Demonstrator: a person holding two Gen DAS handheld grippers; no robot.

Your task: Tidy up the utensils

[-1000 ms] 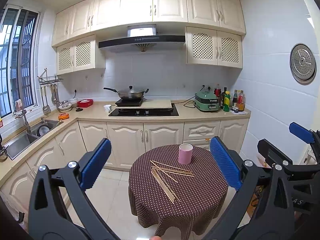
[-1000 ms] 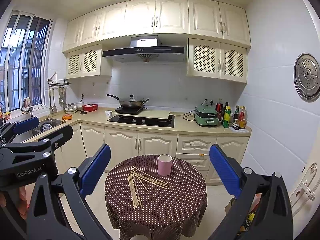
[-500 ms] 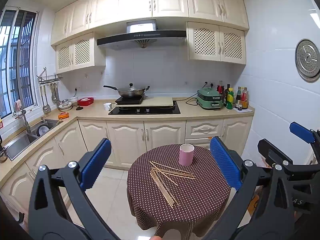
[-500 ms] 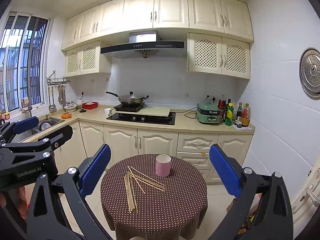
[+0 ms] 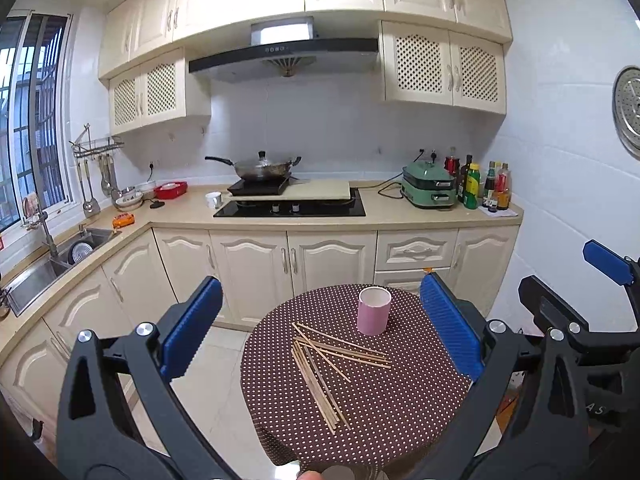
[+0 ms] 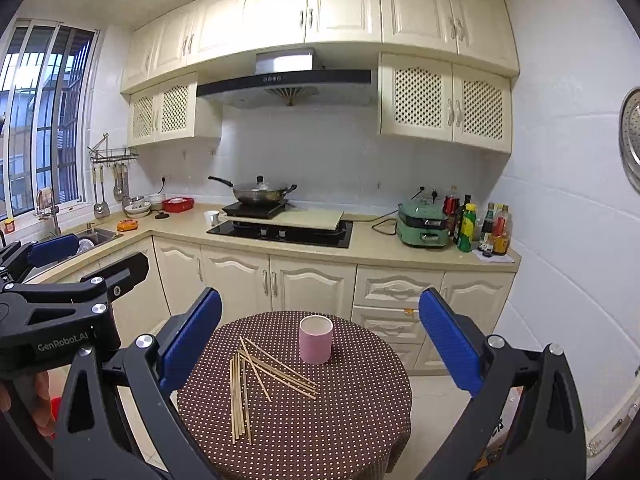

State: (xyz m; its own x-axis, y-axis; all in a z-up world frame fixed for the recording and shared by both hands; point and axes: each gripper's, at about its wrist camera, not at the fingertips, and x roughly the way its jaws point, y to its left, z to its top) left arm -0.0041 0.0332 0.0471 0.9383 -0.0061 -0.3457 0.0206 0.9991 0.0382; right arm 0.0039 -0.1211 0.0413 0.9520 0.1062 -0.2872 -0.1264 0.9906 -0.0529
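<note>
My left gripper has its blue fingers spread wide with nothing between them, and my right gripper stands just as wide and just as empty. Both hang in the air short of the round table, which wears a brown cloth with white dots. On it I see the wooden chopsticks scattered loose in a crossed heap, flat on the cloth. The pink cup stands upright just beyond them, toward the far edge, apart from the sticks. Behind the table run cream cabinets under a beige counter. A lidded wok sits on the black hob, a green cooker beside a row of bottles at the right, and a steel sink lies below the window on the left.
</note>
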